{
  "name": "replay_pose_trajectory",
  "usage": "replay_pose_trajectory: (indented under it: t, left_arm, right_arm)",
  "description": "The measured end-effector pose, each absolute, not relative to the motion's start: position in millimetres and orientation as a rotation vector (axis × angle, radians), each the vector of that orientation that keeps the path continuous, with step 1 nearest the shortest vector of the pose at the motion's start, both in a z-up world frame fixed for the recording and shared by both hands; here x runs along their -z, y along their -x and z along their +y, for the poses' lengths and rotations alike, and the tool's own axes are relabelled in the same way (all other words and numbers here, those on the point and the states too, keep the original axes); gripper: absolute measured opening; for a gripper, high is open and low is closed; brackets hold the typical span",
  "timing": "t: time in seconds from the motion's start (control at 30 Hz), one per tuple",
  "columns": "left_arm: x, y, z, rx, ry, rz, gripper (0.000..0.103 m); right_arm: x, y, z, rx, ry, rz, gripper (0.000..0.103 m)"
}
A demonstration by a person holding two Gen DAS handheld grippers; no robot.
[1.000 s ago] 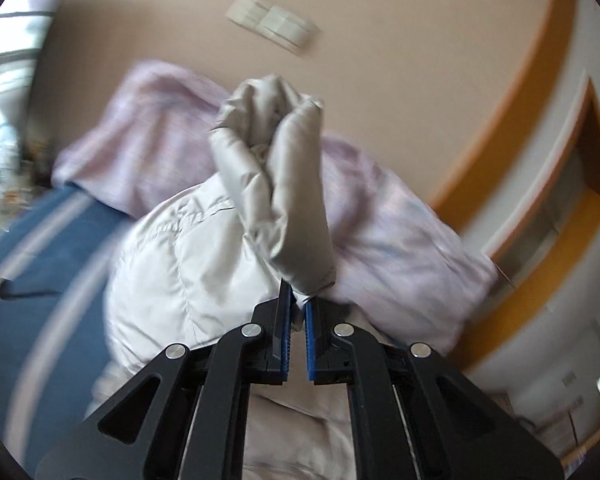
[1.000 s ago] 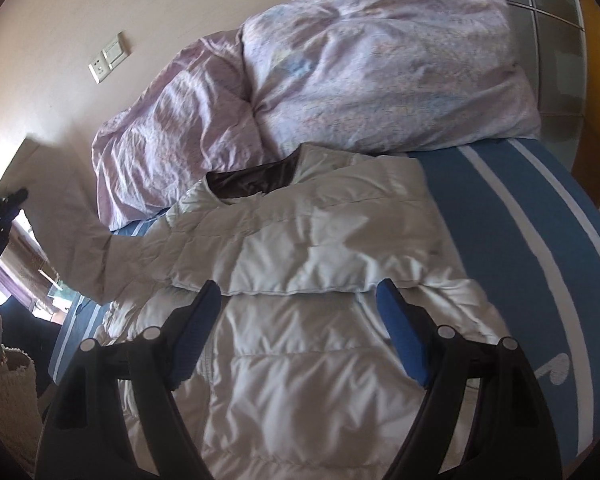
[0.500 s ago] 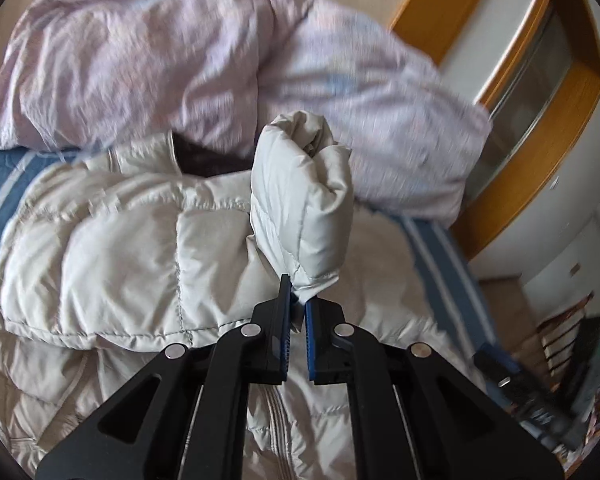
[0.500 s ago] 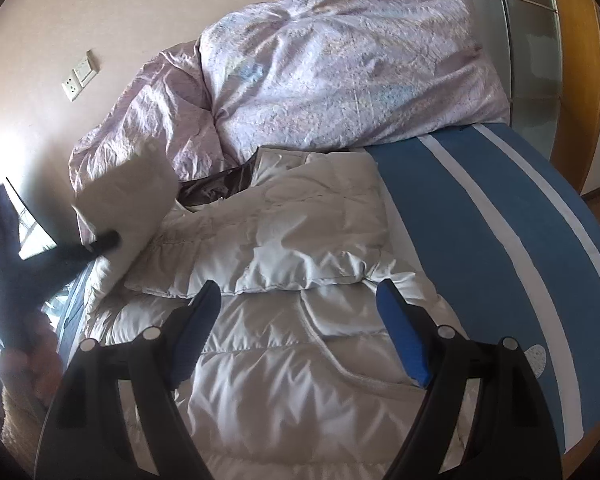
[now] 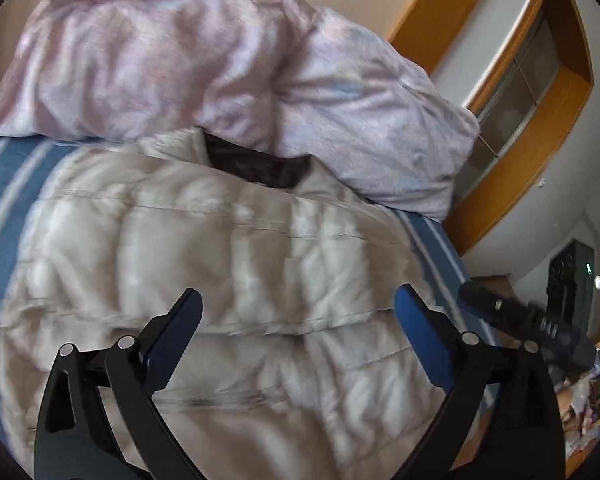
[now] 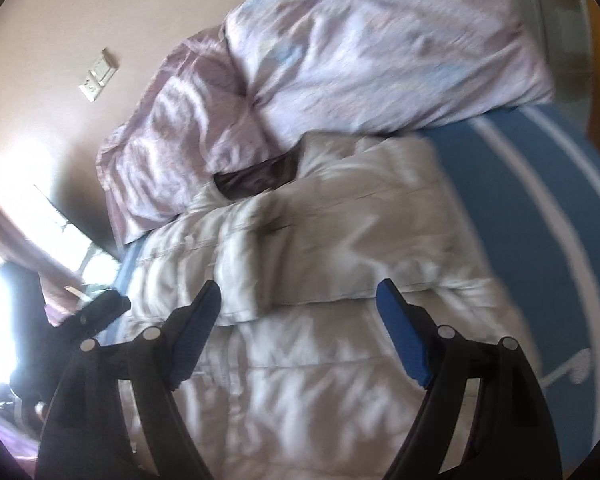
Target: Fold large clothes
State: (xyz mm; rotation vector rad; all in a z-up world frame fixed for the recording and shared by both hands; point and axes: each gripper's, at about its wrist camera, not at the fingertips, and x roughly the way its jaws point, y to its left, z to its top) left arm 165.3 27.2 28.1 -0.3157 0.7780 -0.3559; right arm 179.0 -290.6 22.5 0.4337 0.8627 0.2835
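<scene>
A pale grey quilted puffer jacket (image 5: 236,264) lies flat on the bed, its dark-lined collar (image 5: 256,168) toward the pillows. Both sleeves are folded across its chest. My left gripper (image 5: 298,300) is open and empty, hovering over the jacket's middle. My right gripper (image 6: 298,292) is open and empty too, over the folded sleeves (image 6: 324,248) of the jacket (image 6: 300,380). The left gripper shows as a dark shape in the right wrist view (image 6: 100,312), and the right gripper shows at the right edge of the left wrist view (image 5: 516,320). Both views are blurred by motion.
Two lilac crumpled pillows (image 5: 204,64) lie against the wall behind the collar; they also show in the right wrist view (image 6: 360,52). The blue bedspread with white stripes (image 6: 540,208) shows right of the jacket. A wooden-framed cabinet (image 5: 540,92) stands beyond the bed's right side.
My left gripper was shut on the jacket's left sleeve and carried it across the chest. It has now let go and opened; the sleeve lies on the jacket. The right gripper stayed open.
</scene>
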Motion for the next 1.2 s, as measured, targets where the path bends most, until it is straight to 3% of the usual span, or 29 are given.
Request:
replay_pose_trajectory:
  t: [0.23, 0.43, 0.5, 0.53, 0.57, 0.63, 0.8, 1.03, 1.1, 1.2]
  left_arm:
    - [-12, -120, 102, 0.067, 0.133, 0.750, 0.098]
    - [0, -88, 152, -0.069, 0.070, 0.727, 0.098]
    - [6, -83, 166, -0.074, 0.090, 0.735, 0.098]
    - [8, -83, 172, -0.071, 0.103, 0.746, 0.098]
    - [11, -83, 175, -0.070, 0.114, 0.754, 0.098]
    - [17, -84, 185, -0.059, 0.147, 0.778, 0.098]
    - [25, -81, 194, -0.044, 0.185, 0.796, 0.098]
    - [37, -84, 202, -0.029, 0.229, 0.848, 0.098]
    - [37, -85, 202, -0.036, 0.222, 0.851, 0.098]
    - [40, -85, 204, -0.038, 0.217, 0.866, 0.098]
  right_arm:
    - [10, -219, -254, -0.358, -0.490, 1.021, 0.062]
    - [37, -240, -237, -0.361, -0.526, 1.096, 0.059]
    - [43, -245, -230, -0.371, -0.523, 1.119, 0.050]
    - [45, -248, -227, -0.363, -0.514, 1.125, 0.031]
    - [46, -250, -223, -0.352, -0.495, 1.127, 0.020]
    - [38, -249, -220, -0.338, -0.473, 1.081, 0.013]
    - [-7, -233, -221, -0.290, -0.377, 0.841, 0.011]
    - [46, -254, -228, -0.201, -0.399, 1.029, 0.011]
    - [45, -256, -230, -0.202, -0.410, 1.043, 0.015]
    - [48, -261, -231, -0.209, -0.388, 1.098, 0.031]
